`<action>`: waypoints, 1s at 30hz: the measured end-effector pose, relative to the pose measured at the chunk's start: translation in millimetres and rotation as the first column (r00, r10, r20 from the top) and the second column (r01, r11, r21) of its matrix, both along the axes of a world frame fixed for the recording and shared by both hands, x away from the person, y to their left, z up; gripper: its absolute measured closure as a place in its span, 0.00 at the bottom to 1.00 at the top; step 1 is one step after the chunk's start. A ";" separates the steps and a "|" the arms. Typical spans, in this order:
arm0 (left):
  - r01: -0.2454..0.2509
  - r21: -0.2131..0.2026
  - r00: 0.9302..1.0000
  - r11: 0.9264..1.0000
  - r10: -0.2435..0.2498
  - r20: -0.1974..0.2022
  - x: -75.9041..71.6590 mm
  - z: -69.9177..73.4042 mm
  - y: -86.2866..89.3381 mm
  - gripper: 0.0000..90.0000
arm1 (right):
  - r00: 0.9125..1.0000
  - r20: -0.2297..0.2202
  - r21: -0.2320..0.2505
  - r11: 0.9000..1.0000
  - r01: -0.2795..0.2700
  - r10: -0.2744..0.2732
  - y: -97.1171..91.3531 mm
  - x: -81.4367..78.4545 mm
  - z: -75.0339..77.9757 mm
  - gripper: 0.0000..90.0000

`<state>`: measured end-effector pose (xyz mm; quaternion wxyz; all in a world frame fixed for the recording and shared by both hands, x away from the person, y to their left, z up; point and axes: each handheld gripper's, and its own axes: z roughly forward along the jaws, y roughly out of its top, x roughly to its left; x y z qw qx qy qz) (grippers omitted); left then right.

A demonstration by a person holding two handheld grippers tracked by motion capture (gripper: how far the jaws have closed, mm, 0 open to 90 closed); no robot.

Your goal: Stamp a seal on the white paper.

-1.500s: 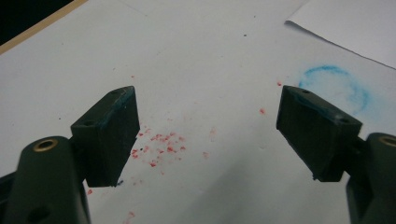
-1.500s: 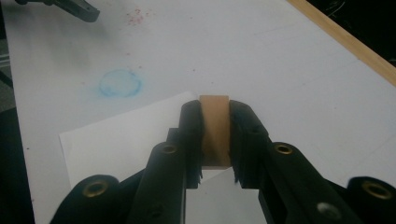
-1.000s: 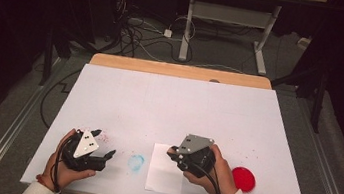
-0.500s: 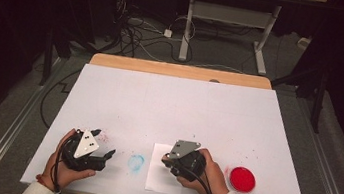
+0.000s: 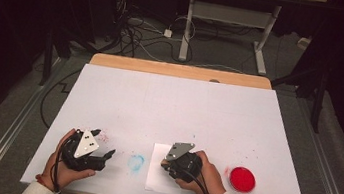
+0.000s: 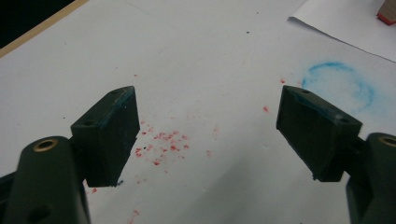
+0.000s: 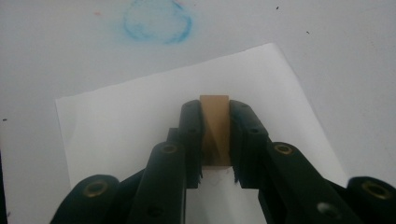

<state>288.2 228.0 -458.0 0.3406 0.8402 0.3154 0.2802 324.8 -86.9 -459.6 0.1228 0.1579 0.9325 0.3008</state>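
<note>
**A:** Over the sheet of paper [image 7: 116,126], near the table's front edge: right gripper [image 7: 215,112] clamped on a small wooden stamp [image 7: 215,135], pinched across its two flat sides. Touching the paper or just above it, cannot tell.

**B:** Handling, at a guess?

**A:** Probably light, stiff, no give. Bare wood, so little slip against the ribbed pads. Best taken by those flat sides, clear of the inked face. Thin, loose paper underneath, likely to lift with the stamp.

**B:** And the left gripper [image 6: 210,119]?

**A:** Jaws wide apart, nothing between them, low over scattered red specks [image 6: 163,142].

**B:** Surface and room?

**A:** Flat white cover [image 5: 173,107], smudged with a blue ring [image 7: 156,21] beside the paper. Red ink pad [image 5: 242,179] to the right. Beyond, darkness, cables [image 5: 133,31] on the floor, a desk frame [image 5: 230,19].
</note>
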 end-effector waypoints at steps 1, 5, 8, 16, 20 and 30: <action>0.002 0.004 1.000 1.000 -0.002 -0.002 0.0 0.1 0.0 0.23 | 1.000 -0.003 0.005 1.000 0.005 -0.005 -0.5 0.0 -0.7 0.84; 0.005 0.000 1.000 1.000 -0.005 0.000 -0.7 0.4 -0.4 0.23 | 1.000 -0.001 0.012 1.000 0.003 -0.003 -1.9 0.4 -2.7 0.84; 0.004 0.000 1.000 1.000 -0.004 0.001 -0.9 0.4 -0.2 0.23 | 1.000 -0.014 0.021 1.000 0.001 -0.001 -2.6 2.1 -3.3 0.84; 0.010 -0.001 1.000 1.000 -0.010 -0.003 -0.7 0.2 -0.8 0.24 | 1.000 -0.017 0.017 1.000 -0.001 0.002 -2.6 3.0 -3.3 0.84; 0.009 0.000 1.000 1.000 -0.009 -0.003 -0.5 0.1 -1.2 0.24 | 1.000 -0.027 0.026 1.000 0.000 0.001 -3.2 4.0 -3.7 0.84; 0.011 0.003 1.000 1.000 -0.011 -0.007 -0.2 -0.5 -1.5 0.24 | 1.000 -0.021 0.025 1.000 0.008 -0.007 -2.4 2.9 -4.4 0.84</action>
